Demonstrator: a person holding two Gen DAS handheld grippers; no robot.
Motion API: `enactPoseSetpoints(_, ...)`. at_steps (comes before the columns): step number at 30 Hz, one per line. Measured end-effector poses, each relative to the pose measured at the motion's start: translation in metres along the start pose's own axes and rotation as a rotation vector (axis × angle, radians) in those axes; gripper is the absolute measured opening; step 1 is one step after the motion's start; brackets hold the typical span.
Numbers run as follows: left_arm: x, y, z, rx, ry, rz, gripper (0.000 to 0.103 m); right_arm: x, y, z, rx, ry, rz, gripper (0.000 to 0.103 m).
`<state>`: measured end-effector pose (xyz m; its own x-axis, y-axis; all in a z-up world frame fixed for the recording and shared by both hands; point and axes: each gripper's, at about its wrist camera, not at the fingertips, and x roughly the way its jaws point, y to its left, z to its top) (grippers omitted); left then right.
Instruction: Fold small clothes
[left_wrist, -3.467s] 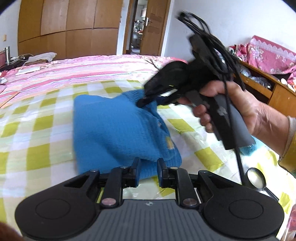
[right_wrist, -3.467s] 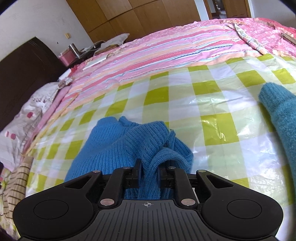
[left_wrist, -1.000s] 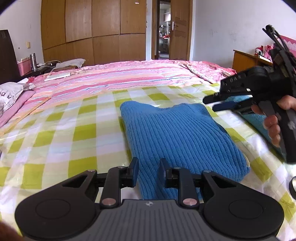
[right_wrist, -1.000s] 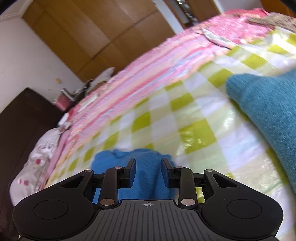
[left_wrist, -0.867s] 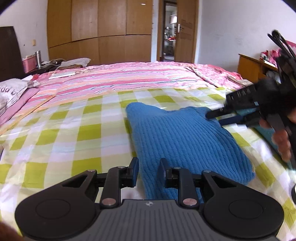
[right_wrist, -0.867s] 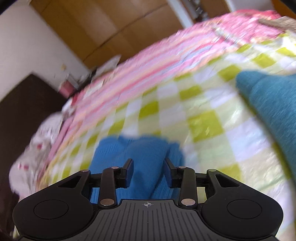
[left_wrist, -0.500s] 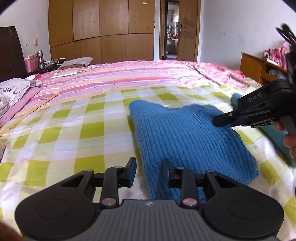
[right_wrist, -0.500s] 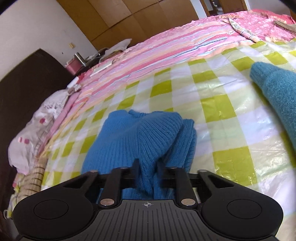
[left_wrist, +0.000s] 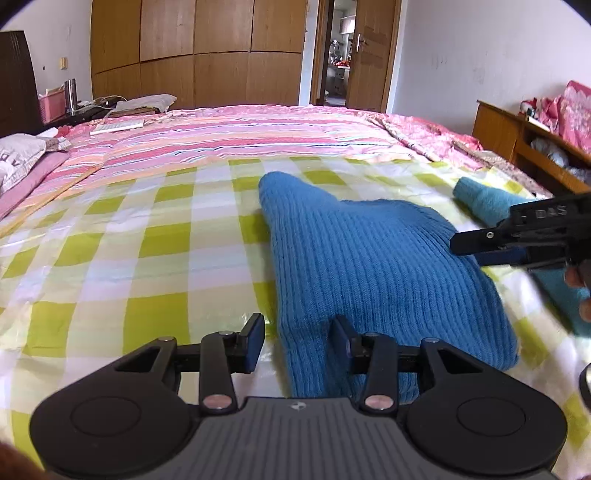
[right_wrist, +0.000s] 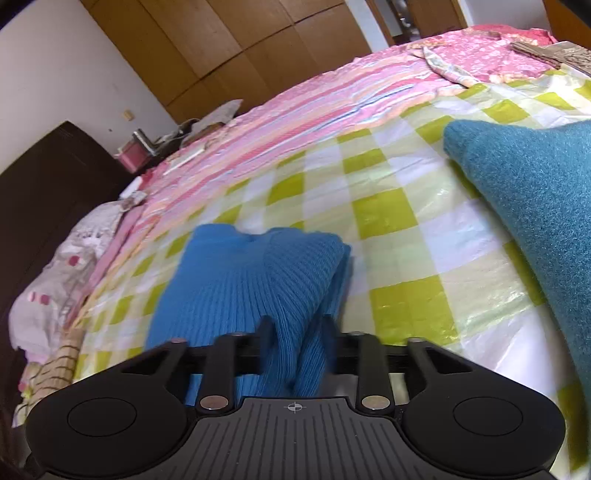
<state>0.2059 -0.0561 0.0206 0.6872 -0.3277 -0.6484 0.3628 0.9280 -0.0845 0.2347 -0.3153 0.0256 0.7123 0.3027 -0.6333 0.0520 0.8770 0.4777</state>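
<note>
The blue sweater lies folded on the green-checked sheet, the teal garment just beside it. Risk here: a fold of knit sits between the right claw, so pulling away could drag the fold apart. Its jaws have just been opening, pads apparently off the cloth. The left claw has been opening too, straddling the sweater's near edge, released.
</note>
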Motion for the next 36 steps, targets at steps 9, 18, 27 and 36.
enactPoseSetpoints(9, 0.003, 0.013, -0.003, -0.079, 0.025, -0.094, 0.047, 0.021, -0.003, -0.018, 0.018, 0.085, 0.018, 0.066)
enactPoseSetpoints(18, 0.027, 0.017, 0.003, -0.116, 0.075, -0.167, 0.052, 0.038, -0.013, -0.013, 0.101, 0.137, 0.151, 0.059)
enactPoseSetpoints(27, -0.024, 0.002, -0.02, -0.034, 0.07, -0.206, 0.041, 0.015, 0.0, -0.033, 0.064, 0.165, 0.195, 0.034)
enactPoseSetpoints(36, -0.082, -0.021, -0.074, 0.059, 0.11, -0.145, 0.041, -0.045, 0.019, -0.098, -0.039, 0.205, 0.11, 0.041)
